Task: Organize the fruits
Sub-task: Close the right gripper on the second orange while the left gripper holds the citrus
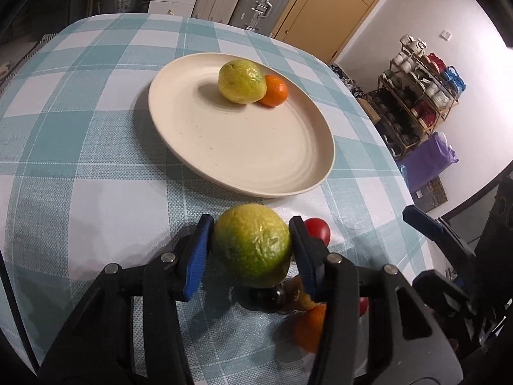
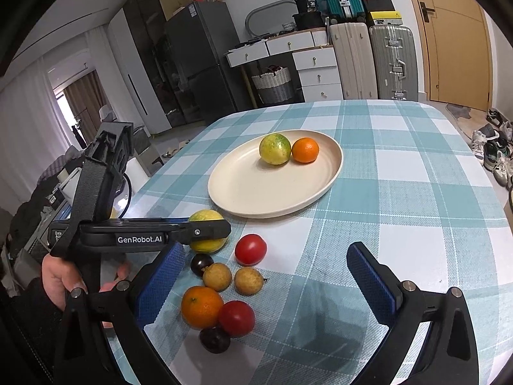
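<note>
Blue-padded left gripper (image 1: 251, 247) is clamped on a green-yellow citrus (image 1: 251, 243), one pad on each side of it, fruit just short of the near rim of the cream plate (image 1: 224, 147). In the right wrist view the same gripper comes in side-on from the left, held by a bare hand (image 2: 61, 276), its black finger crossing the fruit; whether the citrus is lifted or resting on the checked tablecloth (image 2: 400, 192) can't be told.

Right gripper (image 2: 266, 276) is spread wide with nothing between its pads, hanging above the near cloth.

Plate holds a second green-yellow citrus (image 2: 275, 148) touching a mandarin (image 2: 305, 150), both at the far side.

Loose fruit pile on the cloth near the plate's front: red tomato (image 2: 250, 249), dark plum (image 2: 201, 263), two tan round fruits (image 2: 217, 276) side by side, a bigger orange (image 2: 202, 306) touching another tomato (image 2: 236, 317), another dark plum (image 2: 214, 339) nearest the camera.

Background: suitcases (image 2: 392, 61), white drawers (image 2: 315, 64), wooden door (image 2: 455, 38).
</note>
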`<state>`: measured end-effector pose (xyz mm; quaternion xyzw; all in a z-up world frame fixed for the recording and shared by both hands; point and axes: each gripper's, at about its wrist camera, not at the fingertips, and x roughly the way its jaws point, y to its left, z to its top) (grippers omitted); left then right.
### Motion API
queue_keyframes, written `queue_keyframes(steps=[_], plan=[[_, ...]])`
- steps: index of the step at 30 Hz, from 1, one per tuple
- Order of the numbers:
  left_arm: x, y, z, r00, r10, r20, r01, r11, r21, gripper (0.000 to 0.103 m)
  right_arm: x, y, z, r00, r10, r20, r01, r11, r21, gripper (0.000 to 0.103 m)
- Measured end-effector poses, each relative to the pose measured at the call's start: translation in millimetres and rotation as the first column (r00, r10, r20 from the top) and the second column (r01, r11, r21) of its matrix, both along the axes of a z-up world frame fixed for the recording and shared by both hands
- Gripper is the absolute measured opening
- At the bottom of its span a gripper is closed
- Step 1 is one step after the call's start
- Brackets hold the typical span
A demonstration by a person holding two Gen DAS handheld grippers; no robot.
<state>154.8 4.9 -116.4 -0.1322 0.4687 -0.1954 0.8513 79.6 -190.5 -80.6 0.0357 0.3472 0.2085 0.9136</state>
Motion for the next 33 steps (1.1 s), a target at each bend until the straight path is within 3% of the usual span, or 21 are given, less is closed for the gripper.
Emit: queue_keyframes(steps=[13,25,27,29,33], plan=[[-13,23,19,0.998,0.057,0.031,-0.056,0.998,-0.013,0.046,-15,22,-5,0.994,0.110,-0.024,-0.110,0.994,-0.005,0.103],[-35,49,27,0.994,0.101,0.043,-0.100,0.995,-0.029,0.046,-29,58,-15,0.979,0.200,-0.048,-0.205,0.970,-0.130,0.102],[-37,52,29,0.993,0.105,0.049,-0.104,0.994,-0.030,0.046,-30,64,-16,0.977,0.206,-0.048,-0.211,0.961,-0.180,0.099],[-40,55,30,0.993,0.108,0.052,-0.107,0.994,-0.034,0.046,-30,71,-19,0.976,0.209,-0.051,-0.216,0.948,-0.233,0.087],[-44,61,29,0.992,0.115,0.051,-0.113,0.993,-0.043,0.046,-28,81,-29,0.974,0.213,-0.078,-0.227,0.920,-0.319,0.079]])
